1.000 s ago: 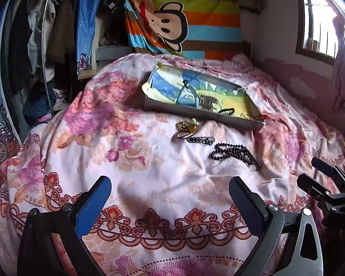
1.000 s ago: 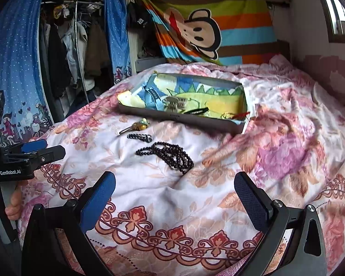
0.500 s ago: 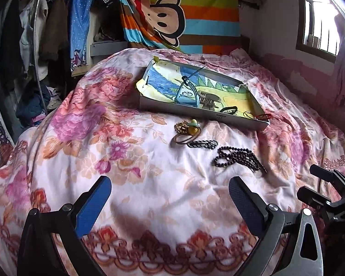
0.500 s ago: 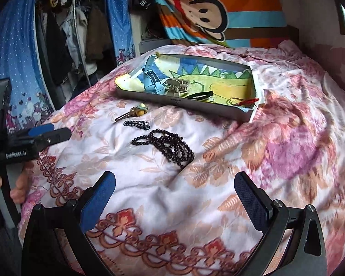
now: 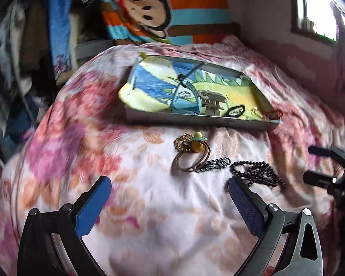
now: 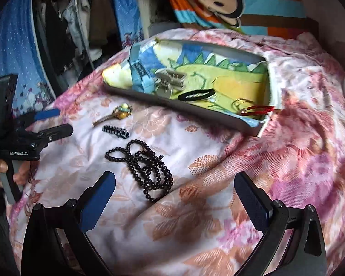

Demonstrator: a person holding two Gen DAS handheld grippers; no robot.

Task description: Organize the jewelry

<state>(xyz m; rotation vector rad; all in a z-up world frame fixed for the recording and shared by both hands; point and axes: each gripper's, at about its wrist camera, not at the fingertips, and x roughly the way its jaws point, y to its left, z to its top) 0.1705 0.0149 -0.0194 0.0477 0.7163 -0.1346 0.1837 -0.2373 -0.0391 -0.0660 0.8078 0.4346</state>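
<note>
A shallow grey tray (image 5: 195,116) (image 6: 209,112) lined with a cartoon picture lies on the floral bedspread and holds a hair claw (image 6: 171,80), a black clip (image 6: 196,94) and a red clip (image 6: 257,109). In front of it lie a gold hair tie with yellow beads (image 5: 191,148) (image 6: 122,112), a small black clip (image 5: 212,165) (image 6: 116,131) and a black bead necklace (image 5: 257,174) (image 6: 145,166). My left gripper (image 5: 168,195) is open, short of the hair tie. My right gripper (image 6: 174,189) is open, close over the necklace's near end.
The bedspread (image 5: 149,218) is soft and wrinkled. A clothes rack (image 6: 64,30) stands at the left, a striped monkey blanket (image 5: 172,16) behind the bed, a window (image 5: 315,7) at the right. Each gripper shows in the other's view (image 5: 326,168) (image 6: 34,131).
Both grippers have moved forward over the bed toward the loose jewelry; the items and tray look larger and nearer. Both stay open.
</note>
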